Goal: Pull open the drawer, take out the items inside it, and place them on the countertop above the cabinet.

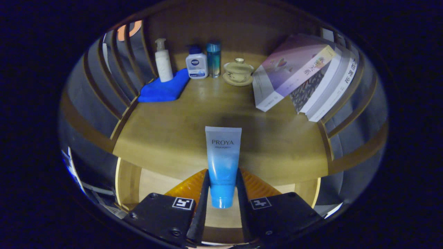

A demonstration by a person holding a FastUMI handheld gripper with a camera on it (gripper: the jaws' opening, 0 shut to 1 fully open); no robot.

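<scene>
The gripper (223, 188) has both fingers pressed on a blue tube (222, 162), and those fingers cover the tube's lower sides. Beneath it, the open drawer (155, 183) is largely hidden — the fingers and gripper body block most of its inside, so whatever it holds cannot be told. At the back of the countertop (173, 135), the white pump bottle (163, 62) hides part of a folded blue cloth (164, 89). Leaning books (294, 74) overlap — only the front cover shows whole.

The tool (223, 188) has dark screwed housings bearing square black-and-white markers.
</scene>
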